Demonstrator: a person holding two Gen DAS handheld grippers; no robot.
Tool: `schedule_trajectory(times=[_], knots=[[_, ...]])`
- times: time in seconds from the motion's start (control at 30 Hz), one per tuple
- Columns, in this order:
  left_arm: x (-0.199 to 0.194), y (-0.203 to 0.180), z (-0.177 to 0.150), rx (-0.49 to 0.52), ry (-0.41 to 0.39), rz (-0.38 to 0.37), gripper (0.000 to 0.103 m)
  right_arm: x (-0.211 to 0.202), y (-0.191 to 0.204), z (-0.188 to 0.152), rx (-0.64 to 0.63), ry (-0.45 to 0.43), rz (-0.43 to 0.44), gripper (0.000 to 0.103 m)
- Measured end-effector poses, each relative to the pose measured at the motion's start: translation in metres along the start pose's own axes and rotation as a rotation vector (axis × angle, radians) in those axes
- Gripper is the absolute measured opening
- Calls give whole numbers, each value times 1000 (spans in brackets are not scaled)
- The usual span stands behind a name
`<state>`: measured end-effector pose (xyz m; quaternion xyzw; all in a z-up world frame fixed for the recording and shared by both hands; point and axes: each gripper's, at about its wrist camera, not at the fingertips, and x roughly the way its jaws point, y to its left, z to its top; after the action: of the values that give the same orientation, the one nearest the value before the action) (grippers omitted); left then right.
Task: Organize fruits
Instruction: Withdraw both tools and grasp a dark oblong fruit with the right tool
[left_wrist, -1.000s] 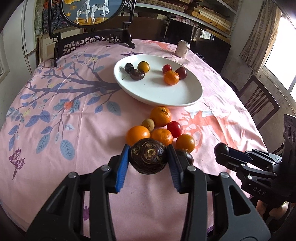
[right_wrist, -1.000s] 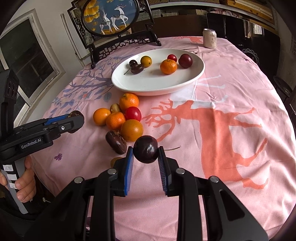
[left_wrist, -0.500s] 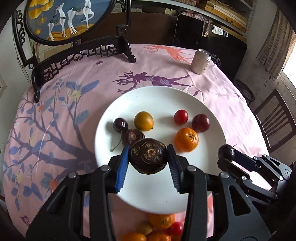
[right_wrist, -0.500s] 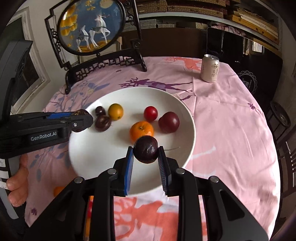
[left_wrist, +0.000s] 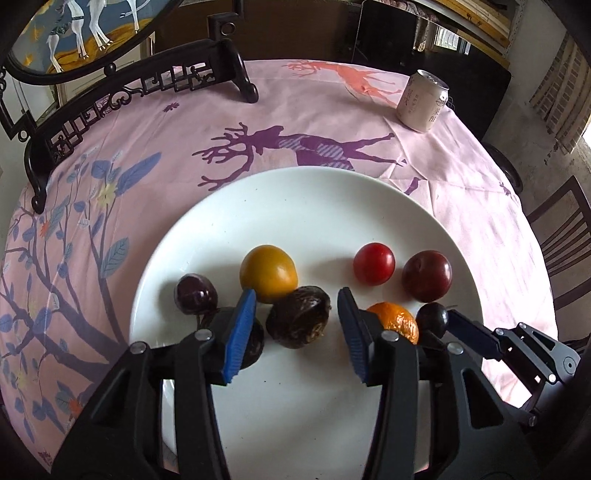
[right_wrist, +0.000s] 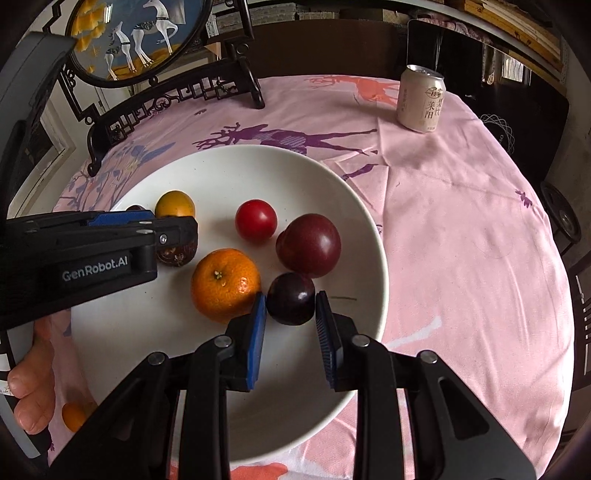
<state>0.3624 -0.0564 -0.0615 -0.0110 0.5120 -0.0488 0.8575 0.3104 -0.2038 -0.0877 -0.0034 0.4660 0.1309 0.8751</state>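
The white plate (left_wrist: 295, 199) holds several fruits. My left gripper (left_wrist: 296, 291) hovers over it, jaws opening. A wrinkled brown passion fruit (left_wrist: 299, 317) lies on the plate between its blue pads, with a gap on each side. A second dark passion fruit (left_wrist: 255, 343) sits half hidden behind the left finger. My right gripper (right_wrist: 291, 294) is at the plate's (right_wrist: 240, 158) right side. Its jaws are just starting to open, and the pads still touch a small dark plum (right_wrist: 291, 299). An orange (right_wrist: 225, 284), a red tomato (right_wrist: 256, 220) and a big plum (right_wrist: 309, 245) lie close by.
A drink can (left_wrist: 423, 101) stands at the far right of the pink cloth. A carved dark stand (left_wrist: 147, 85) with a round picture is at the back left. A yellow fruit (left_wrist: 267, 273) and another dark plum (left_wrist: 195, 293) lie on the plate. One orange (right_wrist: 74, 415) lies on the cloth beside a hand (right_wrist: 33, 373).
Both grippers travelled from the fruit pile on the cloth to over the plate. The left jaws spread and let the passion fruit down onto the plate. The right gripper brought its plum low.
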Motion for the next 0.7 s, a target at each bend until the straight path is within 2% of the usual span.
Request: schedule_trajectory(times=[0.13, 0.17, 0.27, 0.33, 0.43, 0.6, 0.7], knots=[[-35, 8, -7, -5, -71, -16, 47, -20, -1, -6, 2, -19, -16, 56], [-49, 13, -12, -8, -96, -22, 48, -30, 0, -9, -9, -40, -29, 56], [-95, 27, -39, -14, -182, -19, 56, -63, 5, -31, -40, -64, -48, 57], [-120, 36, -67, -9, -238, -7, 60, -83, 12, -56, -42, -64, -12, 58], [-144, 53, -112, -26, -282, 1, 61, -103, 28, -101, -49, -45, 37, 59], [-154, 74, -184, -72, -304, 34, 63, -126, 58, -159, -28, -55, 141, 59], [-146, 85, -212, -98, -257, 34, 64, -136, 77, -172, -44, -74, 160, 59]])
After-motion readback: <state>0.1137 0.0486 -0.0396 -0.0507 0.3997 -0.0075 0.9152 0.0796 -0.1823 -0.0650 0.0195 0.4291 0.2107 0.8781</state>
